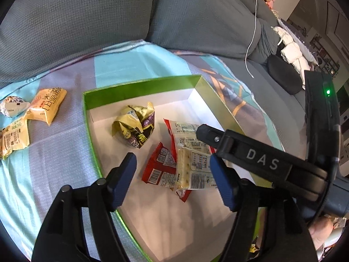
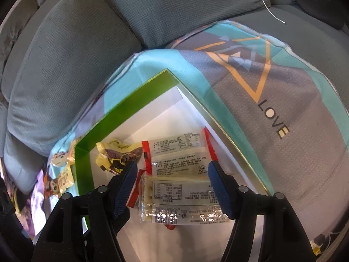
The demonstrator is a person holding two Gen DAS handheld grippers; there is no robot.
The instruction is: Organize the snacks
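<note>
A green box [image 1: 139, 85] with a white inside lies on a teal and grey cloth. In it are a crumpled yellow-purple packet [image 1: 135, 128], a red packet [image 1: 161, 168], a white packet with red ends [image 1: 185, 135] and a clear cracker packet [image 1: 192, 168]. My left gripper [image 1: 172, 163] hangs open over the red packet, holding nothing. My right gripper [image 2: 172, 170] is open low in the box [image 2: 122, 113], its blue pads either side of the cracker packet [image 2: 185, 196], which rests on the white packet [image 2: 178, 155]. Several yellow snack packets [image 1: 47, 106] lie on the cloth left of the box.
Grey sofa cushions [image 1: 87, 17] rise right behind the cloth [image 2: 272, 91]. A white cable [image 1: 250, 43] hangs down the backrest at the right. A dark cushion [image 1: 283, 76] and white bundle [image 1: 294, 52] sit farther right. A silver packet [image 1: 13, 107] lies at the far left.
</note>
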